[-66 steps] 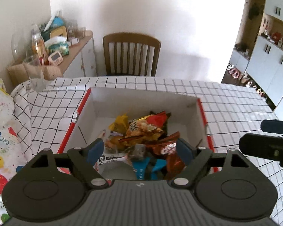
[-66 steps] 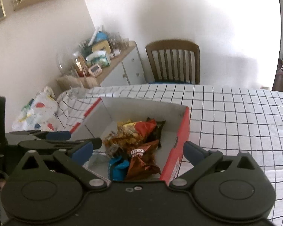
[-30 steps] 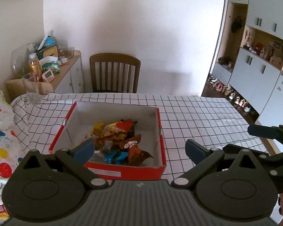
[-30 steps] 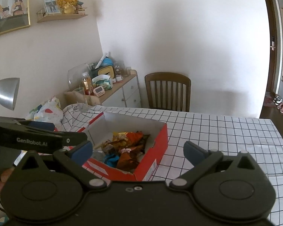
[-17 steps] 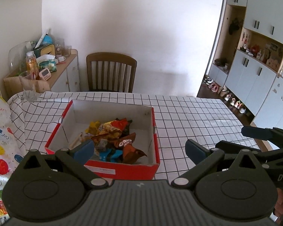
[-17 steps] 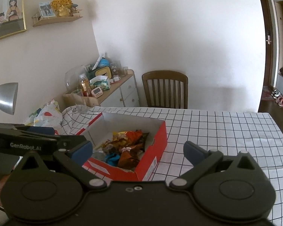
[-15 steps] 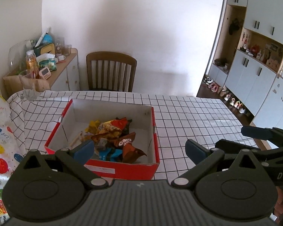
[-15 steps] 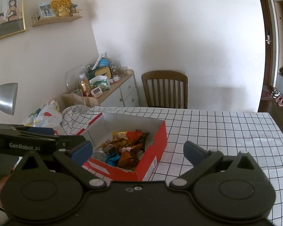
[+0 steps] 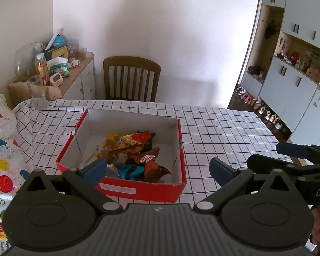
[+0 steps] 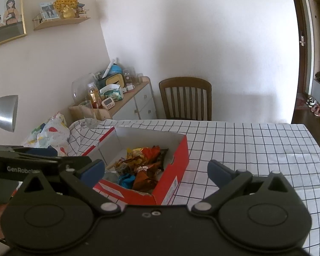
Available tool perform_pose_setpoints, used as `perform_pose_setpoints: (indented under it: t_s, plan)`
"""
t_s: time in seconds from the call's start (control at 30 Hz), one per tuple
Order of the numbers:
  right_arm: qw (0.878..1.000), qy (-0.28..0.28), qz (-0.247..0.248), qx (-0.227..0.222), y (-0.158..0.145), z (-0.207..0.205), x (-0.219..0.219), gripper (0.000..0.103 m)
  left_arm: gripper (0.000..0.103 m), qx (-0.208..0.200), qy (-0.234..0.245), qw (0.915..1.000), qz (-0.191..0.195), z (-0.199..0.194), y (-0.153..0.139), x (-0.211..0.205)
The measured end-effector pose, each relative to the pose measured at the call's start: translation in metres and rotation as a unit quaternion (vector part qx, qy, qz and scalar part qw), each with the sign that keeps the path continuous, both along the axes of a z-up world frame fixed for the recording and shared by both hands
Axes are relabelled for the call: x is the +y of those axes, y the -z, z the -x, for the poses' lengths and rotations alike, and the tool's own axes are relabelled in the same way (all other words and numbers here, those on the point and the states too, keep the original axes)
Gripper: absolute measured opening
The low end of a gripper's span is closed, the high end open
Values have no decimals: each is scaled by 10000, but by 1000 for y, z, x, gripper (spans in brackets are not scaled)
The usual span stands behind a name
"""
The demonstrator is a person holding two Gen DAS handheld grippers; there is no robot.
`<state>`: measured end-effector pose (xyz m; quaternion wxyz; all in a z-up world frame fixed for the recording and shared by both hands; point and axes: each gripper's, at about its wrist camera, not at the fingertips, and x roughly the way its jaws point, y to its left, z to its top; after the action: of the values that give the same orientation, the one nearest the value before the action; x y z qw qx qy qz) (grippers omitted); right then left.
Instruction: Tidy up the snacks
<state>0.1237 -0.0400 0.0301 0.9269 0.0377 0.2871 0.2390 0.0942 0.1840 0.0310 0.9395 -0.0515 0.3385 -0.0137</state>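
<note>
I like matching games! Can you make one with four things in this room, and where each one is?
Things:
1. shiny crinkly snack packets
2. brown wooden slatted chair
3. clear drinking glass
4. small pairs of shoes

Places:
A. on the floor beside the tall grey cupboards
B. inside the red cardboard box
C. at the far-left corner of the checked tablecloth
D. behind the table, against the white wall

Pairs: 1-B, 2-D, 3-C, 4-A

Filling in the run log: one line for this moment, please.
left gripper: open, empty | right gripper: open, empty | snacks: in red box
</note>
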Motion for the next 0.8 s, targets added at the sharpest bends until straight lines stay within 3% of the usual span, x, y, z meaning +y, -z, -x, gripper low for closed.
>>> perform_pose_setpoints:
  t_s: [0.8]
  plan:
    - [9996, -271, -82, 10, -1, -3, 14, 103, 103, 0, -313, 9995, 47, 6, -3, 15]
